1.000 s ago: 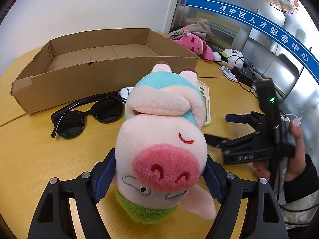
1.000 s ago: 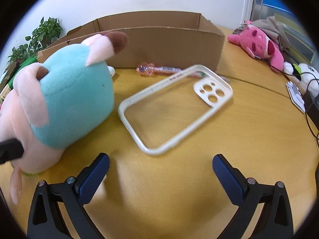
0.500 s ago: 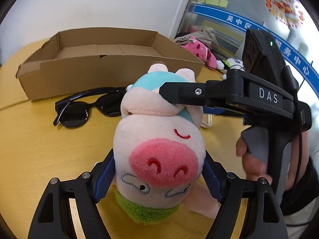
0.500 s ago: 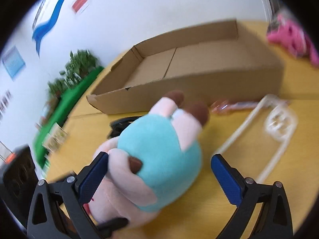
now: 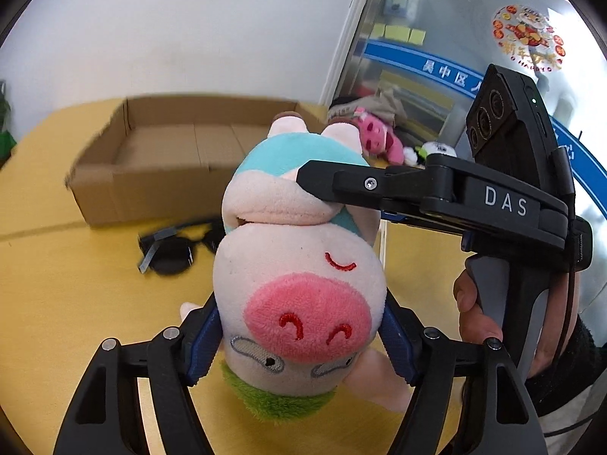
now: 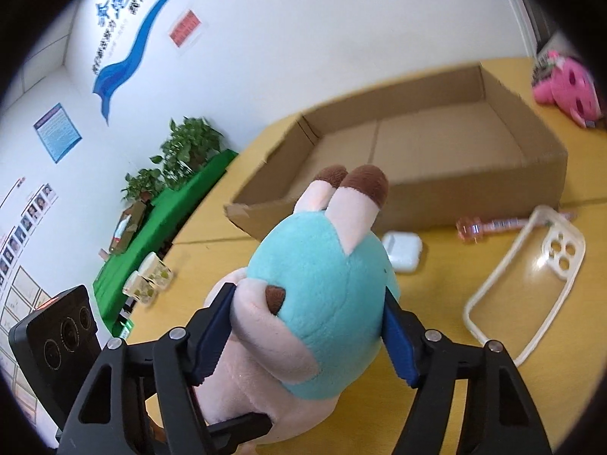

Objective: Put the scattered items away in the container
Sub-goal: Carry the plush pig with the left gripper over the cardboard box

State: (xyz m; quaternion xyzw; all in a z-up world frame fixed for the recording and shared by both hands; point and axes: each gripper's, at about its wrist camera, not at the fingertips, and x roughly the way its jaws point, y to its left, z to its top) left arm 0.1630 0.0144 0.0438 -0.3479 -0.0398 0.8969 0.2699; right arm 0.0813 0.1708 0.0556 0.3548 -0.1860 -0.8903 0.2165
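A plush pig (image 5: 299, 276) with a pink snout and teal body hangs upside down above the yellow table. My left gripper (image 5: 299, 345) is shut on its head. My right gripper (image 6: 309, 337) is shut on its teal body (image 6: 322, 288) from the other side, and also shows in the left wrist view (image 5: 436, 193). The open cardboard box (image 5: 182, 159) stands behind the pig; in the right wrist view (image 6: 436, 151) it looks empty. Black sunglasses (image 5: 170, 250), a clear phone case (image 6: 531, 276), a white earbud case (image 6: 402, 252) and a pink pen (image 6: 500, 224) lie on the table in front of the box.
A pink plush toy (image 6: 565, 87) and other clutter lie at the table's far right. A green-covered surface with potted plants (image 6: 182, 155) stands left of the table. A white wall is behind the box.
My right gripper swung in from the phone case and closed on the pig's teal body. Both grippers have lifted the pig higher, and the box now sits lower in view.
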